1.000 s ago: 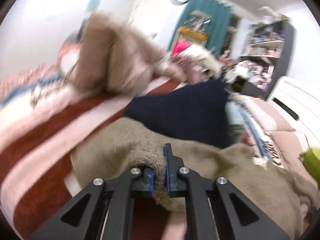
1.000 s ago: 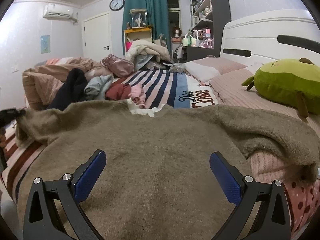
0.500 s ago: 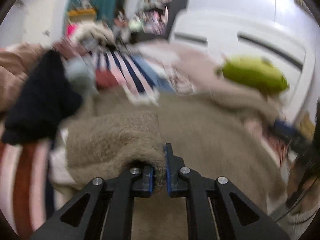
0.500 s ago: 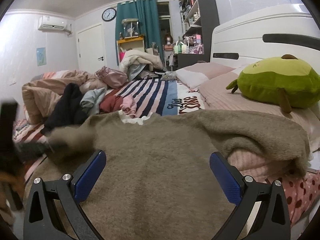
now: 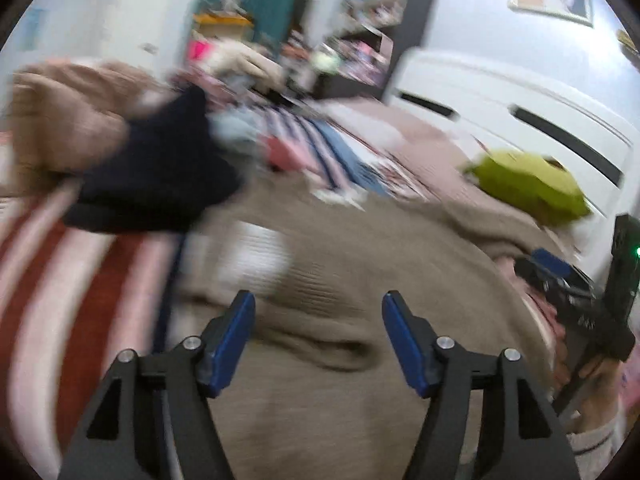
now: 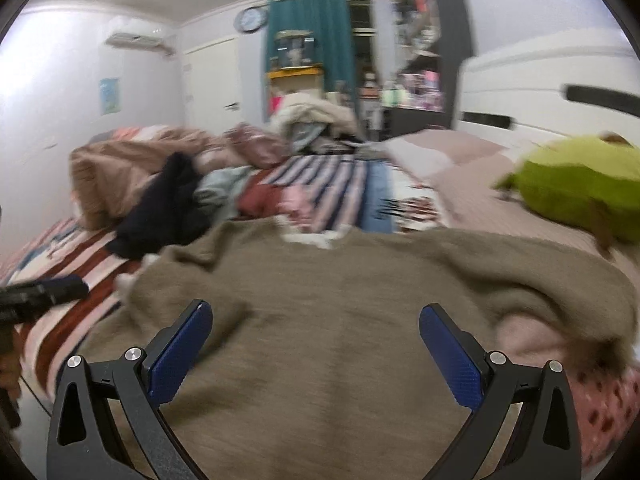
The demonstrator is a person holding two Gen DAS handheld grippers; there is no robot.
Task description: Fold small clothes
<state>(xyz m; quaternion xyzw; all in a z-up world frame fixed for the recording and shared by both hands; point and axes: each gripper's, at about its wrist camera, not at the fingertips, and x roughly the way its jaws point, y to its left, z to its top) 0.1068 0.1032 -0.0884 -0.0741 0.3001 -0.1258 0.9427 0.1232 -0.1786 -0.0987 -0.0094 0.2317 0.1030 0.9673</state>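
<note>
A taupe knit sweater [image 6: 332,320] lies spread on the bed, its left sleeve folded in over the body [image 5: 320,320]. My left gripper [image 5: 318,312] is open and empty just above the folded sleeve. My right gripper [image 6: 316,328] is open and empty over the sweater's lower body. The right gripper also shows at the right edge of the left wrist view [image 5: 560,276]. The left gripper shows at the left edge of the right wrist view [image 6: 40,292]. The sweater's right sleeve [image 6: 540,276] lies bunched toward the right.
A pile of clothes with a dark navy garment [image 6: 168,212] and a tan blanket [image 6: 116,172] sits at the left. A green plush toy [image 6: 580,188] lies at the right by the white headboard [image 6: 540,80]. The striped bedspread [image 6: 340,184] lies beyond.
My left gripper carried the sleeve inward over the sweater, then opened and let it go. The right gripper stayed open and shifted slightly.
</note>
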